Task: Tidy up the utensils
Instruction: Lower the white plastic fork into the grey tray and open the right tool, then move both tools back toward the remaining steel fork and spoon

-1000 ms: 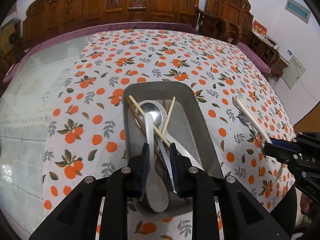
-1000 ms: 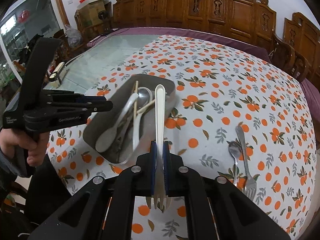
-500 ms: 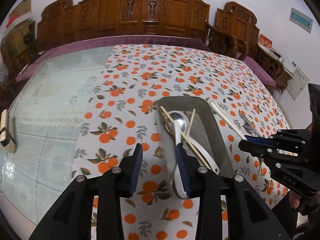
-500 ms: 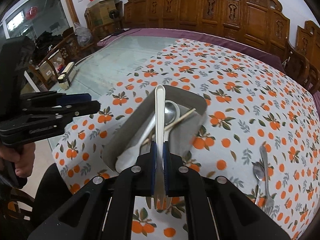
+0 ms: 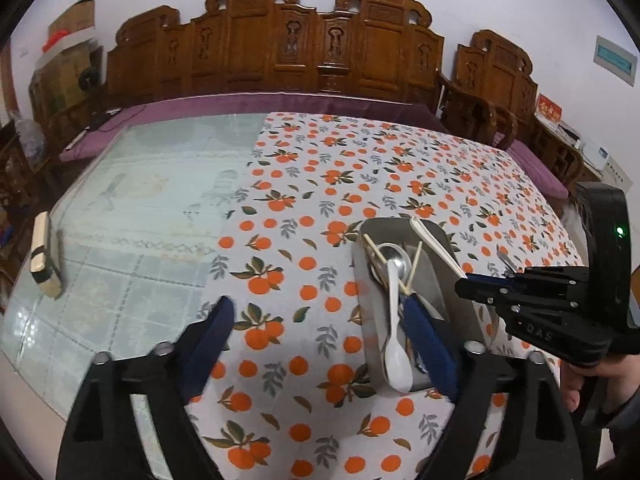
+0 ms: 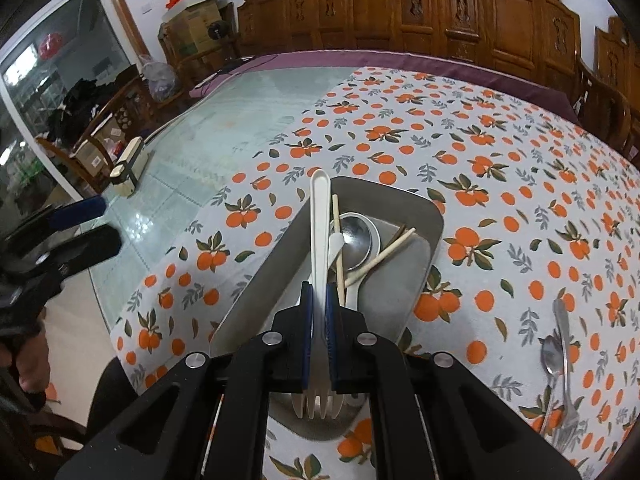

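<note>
A grey metal tray point(image 6: 400, 196) on the orange-print cloth holds a metal spoon point(image 6: 360, 240), wooden chopsticks point(image 6: 380, 256) and a white spoon point(image 5: 396, 344). My right gripper point(image 6: 319, 320) is shut on a white plastic fork point(image 6: 320, 220), handle pointing away, hanging over the tray's left half. From the left wrist view the same fork point(image 5: 432, 244) sticks out of the right gripper point(image 5: 464, 280) above the tray point(image 5: 368, 320). My left gripper point(image 5: 320, 332) is opening wide just left of the tray, with only cloth showing between its fingers.
A metal spoon point(image 6: 554, 352) and a metal fork point(image 6: 566, 360) lie on the cloth to the right of the tray. A small cream block point(image 5: 42, 256) stands on the bare glass part of the table at left. Carved wooden chairs line the far side.
The left gripper let go of the white spoon, which now lies in the tray, opened wide and drew back up and leftward. The right gripper carried the fork over the tray.
</note>
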